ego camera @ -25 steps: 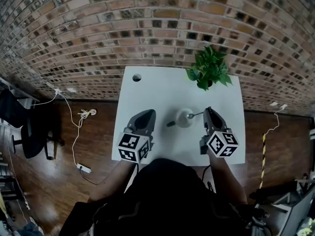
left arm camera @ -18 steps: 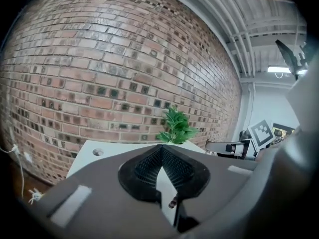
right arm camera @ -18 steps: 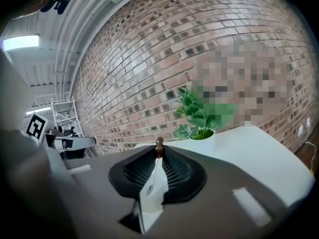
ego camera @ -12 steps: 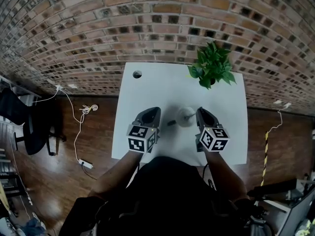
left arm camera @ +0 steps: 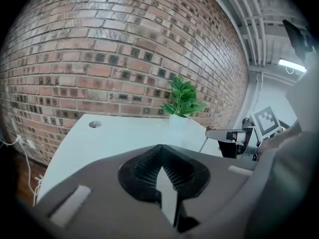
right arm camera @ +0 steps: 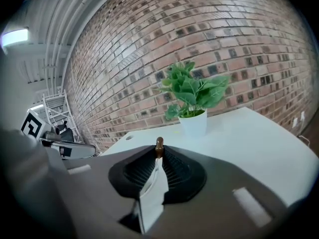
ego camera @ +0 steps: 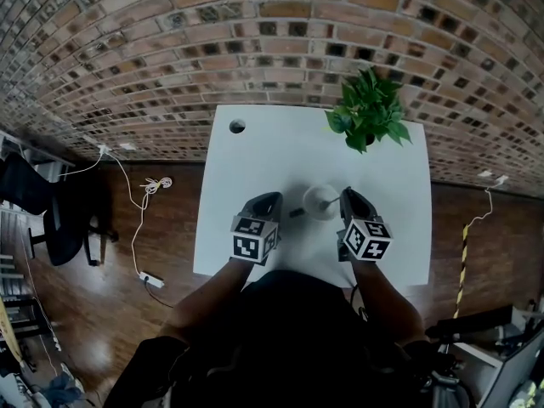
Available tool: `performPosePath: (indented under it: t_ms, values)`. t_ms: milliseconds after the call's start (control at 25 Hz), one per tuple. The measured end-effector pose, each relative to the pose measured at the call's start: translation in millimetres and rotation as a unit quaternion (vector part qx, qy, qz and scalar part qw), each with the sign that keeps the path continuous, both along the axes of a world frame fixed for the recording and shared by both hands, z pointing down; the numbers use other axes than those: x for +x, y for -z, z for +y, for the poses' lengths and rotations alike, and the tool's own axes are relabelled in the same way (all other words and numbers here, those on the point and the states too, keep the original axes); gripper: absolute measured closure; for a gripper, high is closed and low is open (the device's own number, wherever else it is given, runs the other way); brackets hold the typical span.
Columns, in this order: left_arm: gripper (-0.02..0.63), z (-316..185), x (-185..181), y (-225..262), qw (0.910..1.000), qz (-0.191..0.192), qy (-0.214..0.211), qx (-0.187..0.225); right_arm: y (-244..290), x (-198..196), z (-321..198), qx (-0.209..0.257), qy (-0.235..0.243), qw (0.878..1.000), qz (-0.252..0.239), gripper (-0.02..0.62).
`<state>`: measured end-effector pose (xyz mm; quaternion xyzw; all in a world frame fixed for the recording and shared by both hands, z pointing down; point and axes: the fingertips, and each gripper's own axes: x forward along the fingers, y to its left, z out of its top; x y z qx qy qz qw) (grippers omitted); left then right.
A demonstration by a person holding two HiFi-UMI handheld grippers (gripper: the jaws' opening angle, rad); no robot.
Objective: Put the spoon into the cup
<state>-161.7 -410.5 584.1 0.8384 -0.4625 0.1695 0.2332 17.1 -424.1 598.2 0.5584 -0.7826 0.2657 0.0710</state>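
A white cup (ego camera: 321, 201) stands mid-table on the white table (ego camera: 255, 155), with a short dark piece (ego camera: 295, 212) sticking out at its left. My right gripper (ego camera: 347, 195) is just right of the cup. Its jaws are shut on the spoon (right arm camera: 159, 144), a thin stem with a brown tip that pokes out past the fingertips. My left gripper (ego camera: 273, 199) hangs to the left of the cup, jaws shut with nothing in them. Both gripper views have the cup hidden behind the gripper bodies.
A potted green plant (ego camera: 367, 113) stands at the table's far right corner, in front of the brick wall. A round cable hole (ego camera: 237, 127) is at the far left corner. Cables (ego camera: 140, 219) and a dark chair (ego camera: 51, 219) are on the wooden floor to the left.
Both grippers have sunk toward the table. The left one has drawn in rightward nearer the cup, the right one slightly leftward. The cup has not moved.
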Motion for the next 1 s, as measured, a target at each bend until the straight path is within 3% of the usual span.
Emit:
performPosePath:
  t_ms: [440, 640, 1000]
  values:
    - [0.612, 1.0, 7.1, 0.2, 0.9998, 0.009, -0.016, 0.001, -16.7, -0.7, 9.1, -0.014, -0.018, 1.0, 0.013, 0.543]
    - [0.612, 4.1, 10.0, 3.3, 0.9995, 0.016, -0.025, 0.003, -17.3, 0.9, 11.8, -0.02, -0.013, 1.0, 0.018, 0.474]
    - [0.612, 12.2, 3.4, 30.2, 0.9984, 0.037, -0.028, 0.031, 13.6, 18.3, 27.1, 0.003, -0.044, 0.999, 0.004, 0.468]
